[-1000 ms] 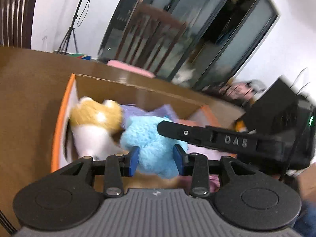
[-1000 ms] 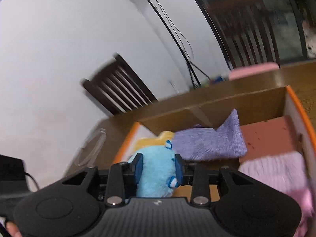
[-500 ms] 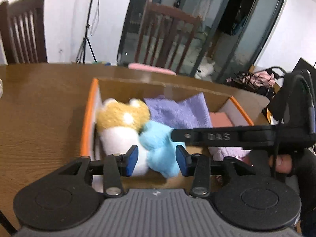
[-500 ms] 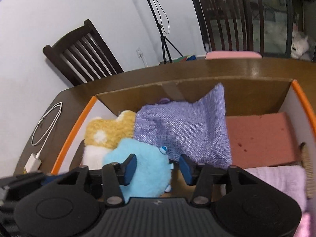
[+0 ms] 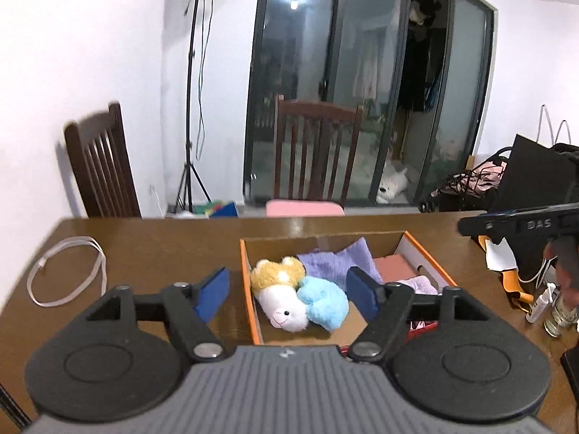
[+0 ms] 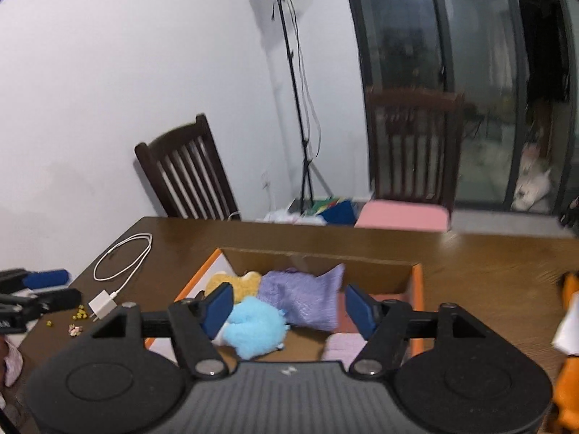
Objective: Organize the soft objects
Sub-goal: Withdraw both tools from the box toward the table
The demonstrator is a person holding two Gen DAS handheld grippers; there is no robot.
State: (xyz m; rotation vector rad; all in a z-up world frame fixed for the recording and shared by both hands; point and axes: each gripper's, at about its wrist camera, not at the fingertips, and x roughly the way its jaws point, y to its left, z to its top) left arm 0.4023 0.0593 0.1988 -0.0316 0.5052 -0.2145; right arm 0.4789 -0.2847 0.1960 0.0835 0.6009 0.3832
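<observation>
Now blue plush (image 5: 323,305) left lower centre in cardboard box (image 5: 247,289) on tabletop (image 5: 152,246), beside cream plush (image 5: 280,296); left gripper (image 5: 287,291) and right gripper (image 6: 289,307) just spread, nothing pinched, apparently for release.

Fluffy blue plush (image 5: 324,302); cardboard box (image 5: 247,291); seemingly glossy wood table (image 5: 152,249).

White cable (image 5: 67,271) and charger (image 6: 102,305) on table (image 5: 152,242); two chairs (image 5: 316,152) behind

plush toys (image 5: 300,296) in box (image 5: 248,282), cloth (image 5: 336,264) behind, cable (image 5: 65,271) left
</observation>
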